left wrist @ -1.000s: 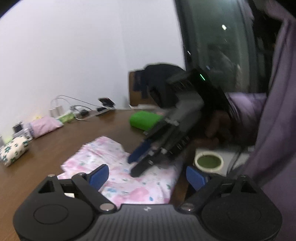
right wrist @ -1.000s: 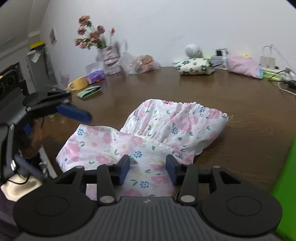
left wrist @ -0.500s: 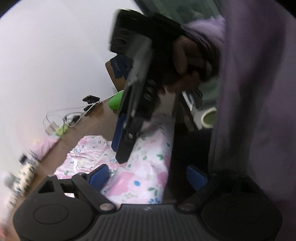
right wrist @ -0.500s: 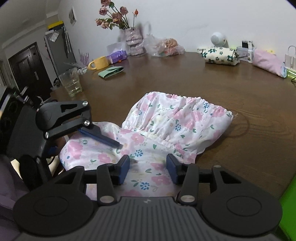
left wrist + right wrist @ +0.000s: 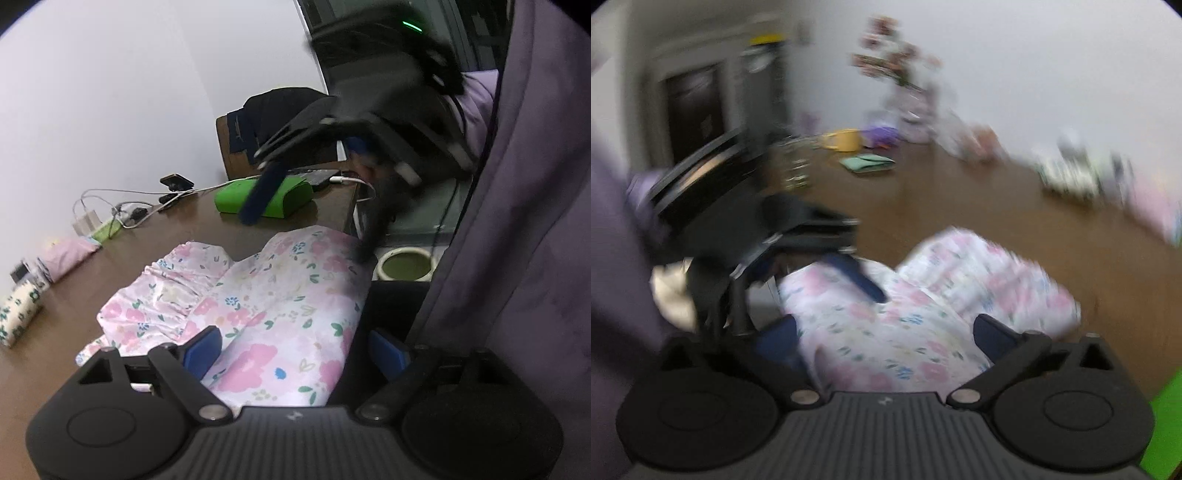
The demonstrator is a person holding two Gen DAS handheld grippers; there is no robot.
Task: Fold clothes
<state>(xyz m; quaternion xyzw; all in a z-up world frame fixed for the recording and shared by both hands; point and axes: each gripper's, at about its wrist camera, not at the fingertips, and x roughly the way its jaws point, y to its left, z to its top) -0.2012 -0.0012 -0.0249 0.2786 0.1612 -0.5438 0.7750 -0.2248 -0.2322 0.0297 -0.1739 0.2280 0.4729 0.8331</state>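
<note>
right tongs [image 5: 886, 332] now wider, green pouch [image 5: 264, 201] beyond

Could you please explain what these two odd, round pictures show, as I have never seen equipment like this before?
A person holds a hand-held two-finger clamp in each hand; no robot is involved. Each clamp carries a wide-angle camera looking along its blue-padded fingers. One picture comes from the left gripper, the other from the right gripper, so each also shows the other clamp. On the brown table lies a pink floral garment to be folded, beside a green block and some cables. The left jaws are closing slightly and the right are opening. Cloth lies between both, but neither grips it. The right view is blurred.
</note>
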